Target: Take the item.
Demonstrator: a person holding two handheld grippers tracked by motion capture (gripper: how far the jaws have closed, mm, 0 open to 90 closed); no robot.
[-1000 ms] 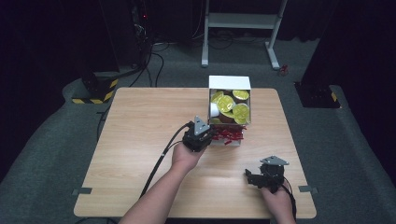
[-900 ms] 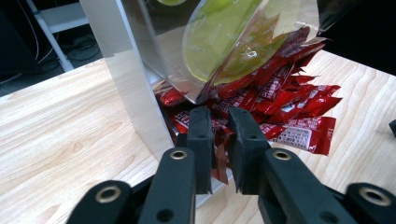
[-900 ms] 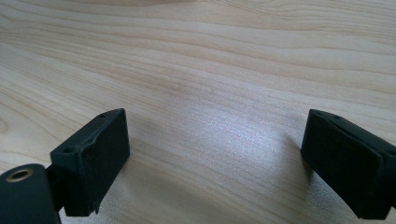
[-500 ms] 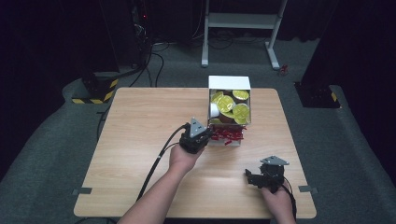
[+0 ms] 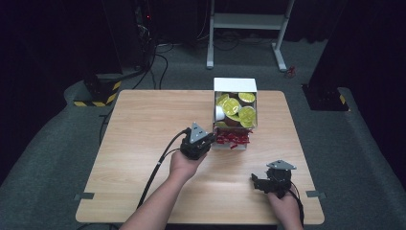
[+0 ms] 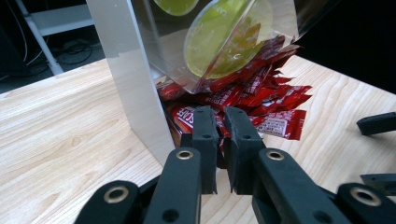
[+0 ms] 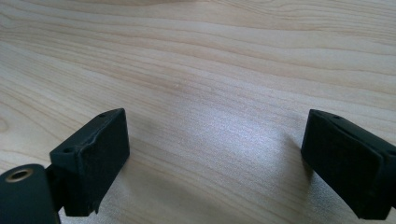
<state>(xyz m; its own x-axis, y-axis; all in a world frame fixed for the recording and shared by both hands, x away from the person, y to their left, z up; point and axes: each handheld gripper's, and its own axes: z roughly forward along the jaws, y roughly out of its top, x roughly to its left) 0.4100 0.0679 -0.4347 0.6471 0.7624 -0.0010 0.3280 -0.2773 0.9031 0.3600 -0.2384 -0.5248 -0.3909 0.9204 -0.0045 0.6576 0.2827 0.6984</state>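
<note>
I see a light wooden table [image 5: 143, 124] standing on grey carpet. On its far right part sits a white box [image 5: 234, 86] with a clear front, holding yellow-lidded cups [image 5: 239, 108]. Red packets [image 5: 232, 139] spill from the box's bottom onto the tabletop, just in front of it

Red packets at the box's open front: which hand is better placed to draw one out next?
Left. The left gripper is closed at the red packets; the right gripper hangs open above bare table.
</note>
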